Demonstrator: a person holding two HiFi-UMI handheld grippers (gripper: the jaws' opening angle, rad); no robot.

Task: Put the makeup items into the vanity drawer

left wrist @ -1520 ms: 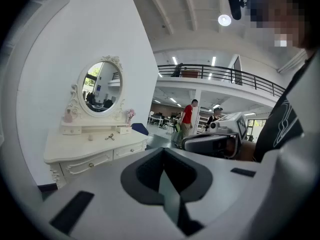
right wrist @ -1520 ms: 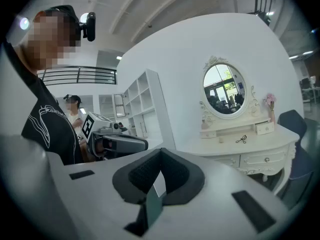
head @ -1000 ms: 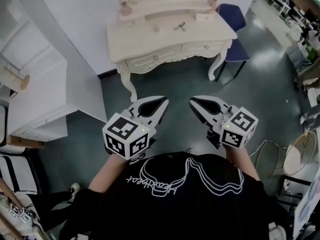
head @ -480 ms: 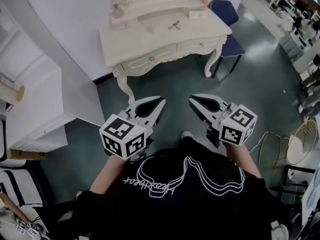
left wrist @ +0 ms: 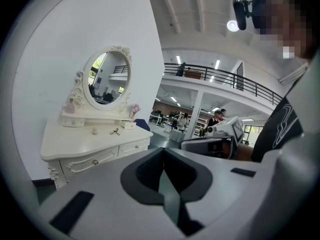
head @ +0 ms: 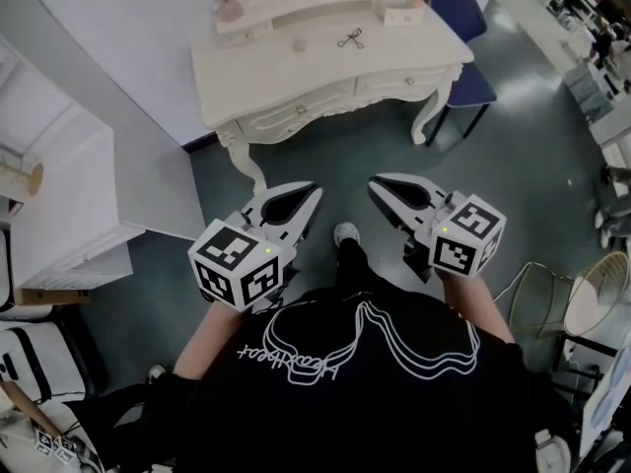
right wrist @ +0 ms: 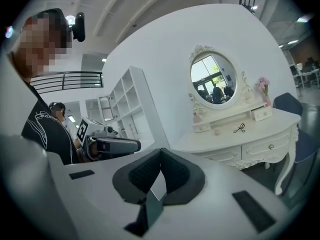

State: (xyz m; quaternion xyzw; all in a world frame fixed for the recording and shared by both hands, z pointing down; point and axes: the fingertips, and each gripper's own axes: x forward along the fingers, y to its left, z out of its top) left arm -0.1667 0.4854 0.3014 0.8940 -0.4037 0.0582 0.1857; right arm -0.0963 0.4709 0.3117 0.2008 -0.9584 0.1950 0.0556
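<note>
A cream vanity table [head: 286, 77] stands ahead by the wall, both drawers [head: 308, 114] closed. On its top lie a black eyelash curler [head: 350, 39] and a small round item [head: 298, 44]; a pink bottle [head: 232, 10] sits on the mirror shelf. My left gripper [head: 308, 193] and right gripper [head: 379, 184] hang side by side at waist height, well short of the table, both shut and empty. In the left gripper view the curler [left wrist: 115, 131] shows far beyond the closed jaws [left wrist: 164, 151]. The right gripper view shows the curler [right wrist: 240, 129] past its closed tips [right wrist: 160, 154].
A blue chair [head: 459, 30] stands at the vanity's right end. A white shelf unit [head: 59, 195] lines the left side. A wire chair [head: 599, 304] is at the right edge. The person's shoe [head: 345, 234] is on the dark floor between the grippers.
The person has stepped forward: a shoe now shows between the grippers and the view has shifted. Both grippers stay shut and keep their places before the body.
</note>
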